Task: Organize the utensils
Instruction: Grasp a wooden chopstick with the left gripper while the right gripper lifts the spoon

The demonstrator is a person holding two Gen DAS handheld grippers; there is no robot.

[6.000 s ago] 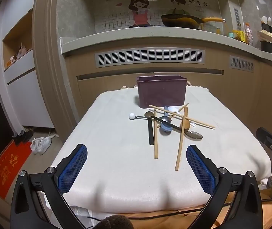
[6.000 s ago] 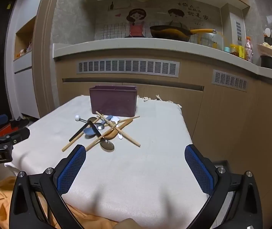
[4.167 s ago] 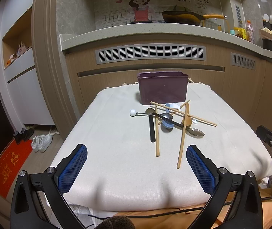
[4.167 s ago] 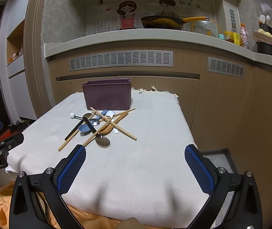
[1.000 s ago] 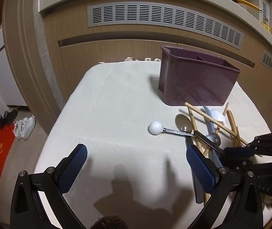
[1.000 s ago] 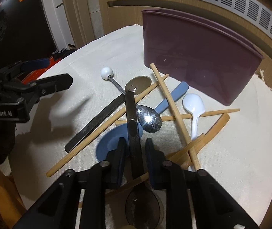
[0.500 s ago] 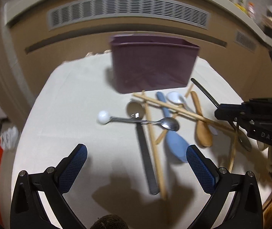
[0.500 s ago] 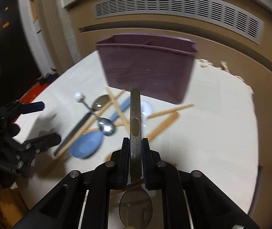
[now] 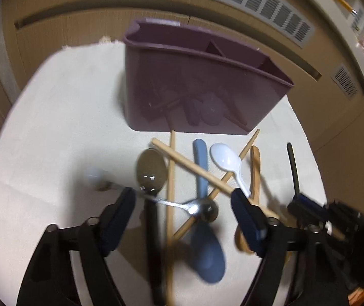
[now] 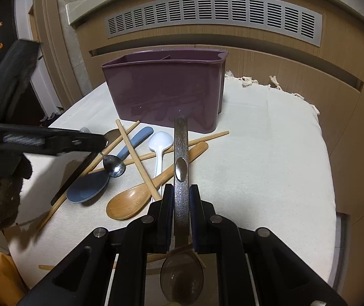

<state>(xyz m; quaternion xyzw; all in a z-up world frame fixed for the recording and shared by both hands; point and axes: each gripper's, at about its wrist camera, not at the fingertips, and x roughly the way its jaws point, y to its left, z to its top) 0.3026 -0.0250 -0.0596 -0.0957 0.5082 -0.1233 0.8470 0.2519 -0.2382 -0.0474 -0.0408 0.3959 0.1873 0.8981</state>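
Above the cloth-covered desk (image 10: pixel 271 158), right gripper (image 10: pixel 181 196), jaws clamped on steel spoon (image 10: pixel 181 153) before purple caddy (image 10: pixel 166 91). Left gripper (image 9: pixel 182 211), jaws spread wide over the utensil pile (image 9: pixel 199 178).

One purple caddy (image 10: pixel 166 94). Spoons, seven: one wooden (image 10: pixel 141 196), one blue (image 10: pixel 90 185), one white plastic (image 10: pixel 159 141), one ball-ended steel (image 10: pixel 114 165), one dark-handled on the cloth (image 9: pixel 151 170), one clamped (image 10: pixel 181 158). Chopsticks (image 10: pixel 136 158): four.
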